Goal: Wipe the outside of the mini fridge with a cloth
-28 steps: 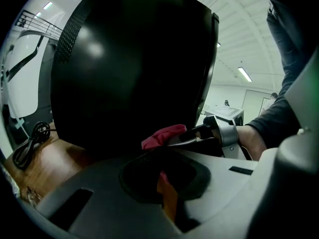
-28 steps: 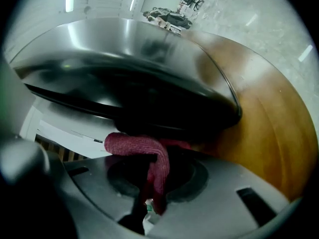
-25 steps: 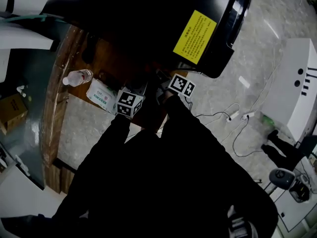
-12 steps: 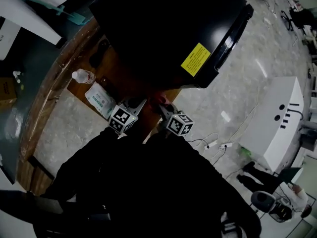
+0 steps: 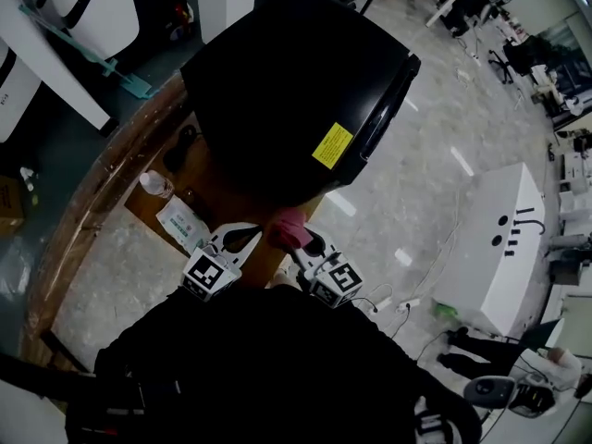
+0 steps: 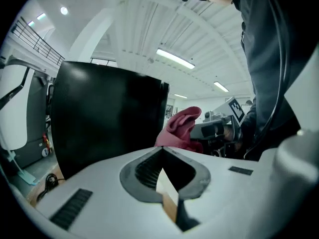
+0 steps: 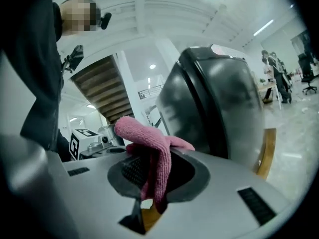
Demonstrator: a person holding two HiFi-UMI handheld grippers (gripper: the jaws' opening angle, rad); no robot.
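The black mini fridge (image 5: 296,91) stands on a wooden table (image 5: 102,183), a yellow label (image 5: 332,145) on its front. My right gripper (image 5: 301,239) is shut on a pink cloth (image 5: 289,229), held just below the fridge's near corner; whether it touches I cannot tell. In the right gripper view the cloth (image 7: 149,143) drapes over the jaws, the fridge (image 7: 219,108) close behind. My left gripper (image 5: 248,237) sits beside it, shut on nothing. The left gripper view shows the fridge's side (image 6: 104,113), the cloth (image 6: 182,128) and the right gripper (image 6: 214,129).
A water bottle (image 5: 155,184) and a packet of wipes (image 5: 181,222) lie on the table left of the grippers. A white machine (image 5: 499,239) and cables (image 5: 388,303) are on the floor at right. A green-headed tool (image 5: 129,81) leans at back left.
The head view has pulled back, so the fridge shows whole and smaller. Both grippers sit lower in the picture, and the pink cloth now shows plainly in the right one.
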